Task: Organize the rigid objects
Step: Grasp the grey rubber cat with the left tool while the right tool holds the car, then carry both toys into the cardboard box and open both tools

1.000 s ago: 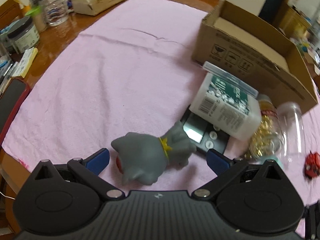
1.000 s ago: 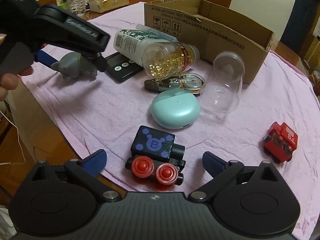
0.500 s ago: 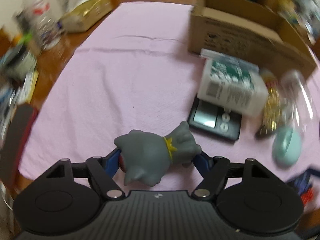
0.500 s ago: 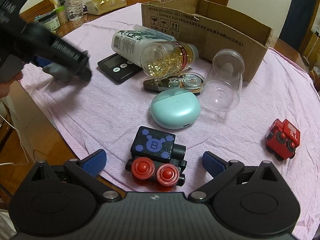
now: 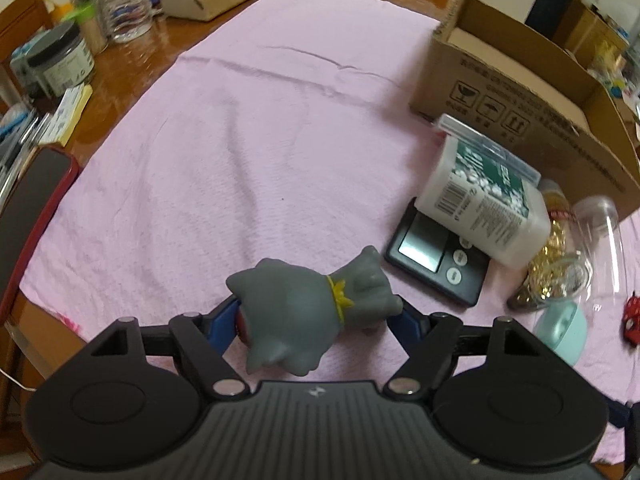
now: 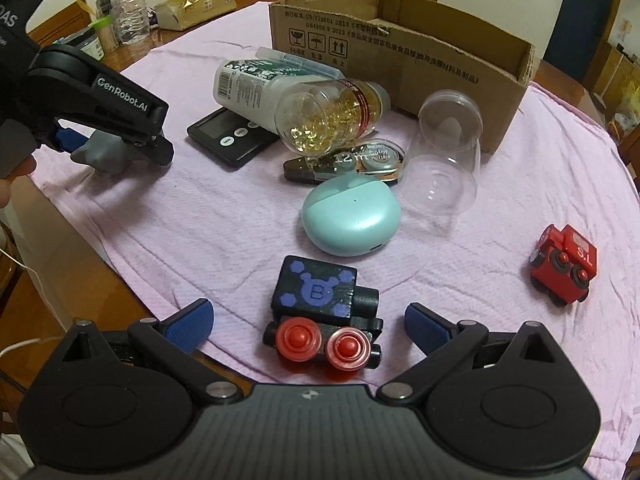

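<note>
A grey cat-like toy figure [image 5: 304, 312] with a yellow collar lies across my left gripper [image 5: 314, 316]. Both blue pads touch its sides, and the jaws are opening slightly with the toy still between them. The right wrist view shows that gripper [image 6: 116, 140] at the far left, holding the grey toy [image 6: 102, 154] just over the pink cloth. My right gripper [image 6: 308, 314] stands open around a black toy train [image 6: 320, 296] with red wheels, its pads clear of the train. An open cardboard box [image 6: 400, 52] stands at the back.
Before the box lie a white bottle [image 6: 248, 80], a black scale [image 6: 228, 140], a jar of gold capsules [image 6: 328, 116], a clear container [image 6: 444, 160], a tape dispenser [image 6: 360, 160] and a teal case [image 6: 352, 216]. A red toy train [image 6: 564, 264] sits right. Bottles and jars crowd the table's far left.
My left gripper's jaws closed from wide open onto the grey toy and shifted a little with it. The right gripper stayed open over the black train.
</note>
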Demonstrator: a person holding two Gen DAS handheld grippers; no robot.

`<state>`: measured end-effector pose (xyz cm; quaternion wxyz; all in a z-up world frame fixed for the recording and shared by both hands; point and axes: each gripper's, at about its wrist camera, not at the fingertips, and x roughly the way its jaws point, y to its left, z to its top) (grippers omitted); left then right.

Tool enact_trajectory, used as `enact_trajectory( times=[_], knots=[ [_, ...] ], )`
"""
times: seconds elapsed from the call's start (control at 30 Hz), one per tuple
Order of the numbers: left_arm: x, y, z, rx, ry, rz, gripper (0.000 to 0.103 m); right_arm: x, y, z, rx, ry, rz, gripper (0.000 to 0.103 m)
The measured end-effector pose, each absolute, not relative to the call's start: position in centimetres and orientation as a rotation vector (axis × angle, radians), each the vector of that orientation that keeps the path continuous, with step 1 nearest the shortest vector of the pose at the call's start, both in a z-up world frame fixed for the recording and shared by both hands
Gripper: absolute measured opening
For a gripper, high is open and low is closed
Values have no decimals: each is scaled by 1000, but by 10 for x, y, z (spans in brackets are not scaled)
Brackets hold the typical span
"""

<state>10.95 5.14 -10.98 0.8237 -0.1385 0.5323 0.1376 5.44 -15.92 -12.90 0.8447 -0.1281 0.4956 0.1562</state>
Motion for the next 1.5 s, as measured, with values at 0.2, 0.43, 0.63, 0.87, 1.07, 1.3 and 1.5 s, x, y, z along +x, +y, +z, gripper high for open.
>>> enact_trajectory(
  times=[0.2, 0.43, 0.63, 0.87, 1.07, 1.3, 1.5],
  knots=[
    [108, 51, -109, -271, 1129, 257, 76, 51, -152, -125, -261, 1049, 306, 82],
    [112, 51, -108, -200, 1140, 195, 75, 54, -149, -119, -265, 1056, 283, 57],
    [117, 48, -104, -118, 1158, 105, 74, 57, -149, -116, -272, 1065, 290, 56],
    [123, 36, -79, 21, 1149, -42, 74, 62, -151, -100, -299, 1051, 300, 56],
    [136, 21, -39, 142, 1090, -195, 74, 77, -154, -68, -321, 993, 322, 56],
    [182, 0, 1, 207, 991, -287, 74, 114, -160, -26, -294, 916, 342, 56],
    [235, -17, 20, 213, 911, -321, 74, 155, -166, -2, -287, 851, 330, 56]
  ],
)
